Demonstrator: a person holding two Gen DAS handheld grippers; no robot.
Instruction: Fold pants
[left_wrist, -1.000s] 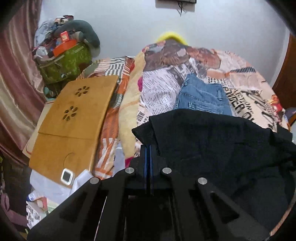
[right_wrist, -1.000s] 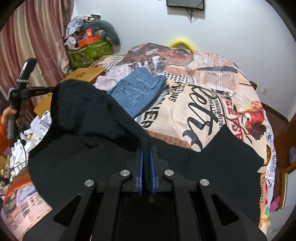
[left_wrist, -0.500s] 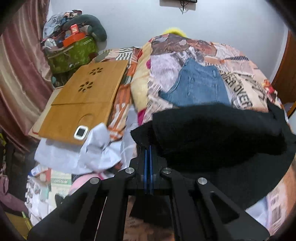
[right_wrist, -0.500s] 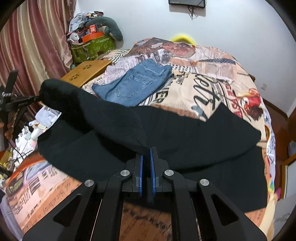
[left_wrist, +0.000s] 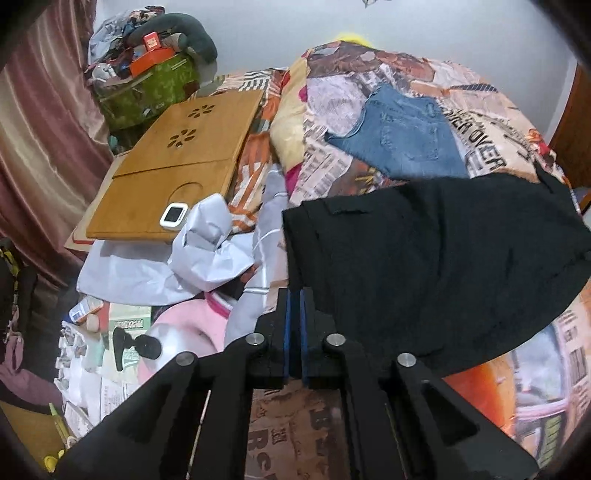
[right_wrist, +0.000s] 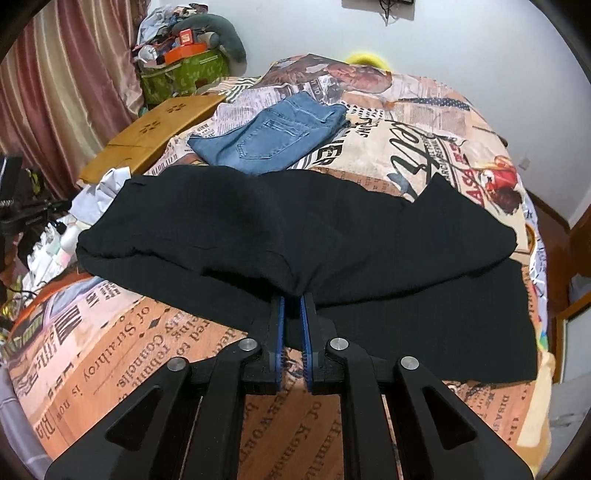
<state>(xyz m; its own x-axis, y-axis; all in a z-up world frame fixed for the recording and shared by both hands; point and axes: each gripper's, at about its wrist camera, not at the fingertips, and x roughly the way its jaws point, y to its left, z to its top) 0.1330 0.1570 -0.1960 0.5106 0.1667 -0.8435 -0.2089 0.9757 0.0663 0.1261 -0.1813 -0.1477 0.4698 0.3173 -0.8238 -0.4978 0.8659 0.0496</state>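
Pants: the black, soft-woven pants (right_wrist: 295, 236) are lying folded over on themselves across the newspaper-print bedspread (right_wrist: 122, 343), near its front edge, the doubled upper layer resting on a wider lower layer.
Left gripper: the left gripper (left_wrist: 294, 306) is sitting at the near left corner of the cloth; its blue pads are nearly together, but whether fabric is pinched between them I cannot tell.
Right gripper: the right gripper (right_wrist: 291, 310) is pinching the gathered front edge of the upper layer — the pads are standing slightly apart, with a bunch of black cloth between the tips.
Handling: the fabric is looking light, limp and a little clingy, so it will likely be sagging and creasing wherever it is unsupported; not fragile.
Where to hold: judging from the lie, the edges and corners of the top layer are offering the best grip — a hem or the waistband, not the middle.
Around: folded blue denim jeans (right_wrist: 273, 136) are lying just behind the pants; a flat wooden lap desk (left_wrist: 177, 166) and crumpled white paper (left_wrist: 207, 251) are sitting off the left side.
In the way: the jeans are crowding the far side, leaving little bare room for folding away from the person.
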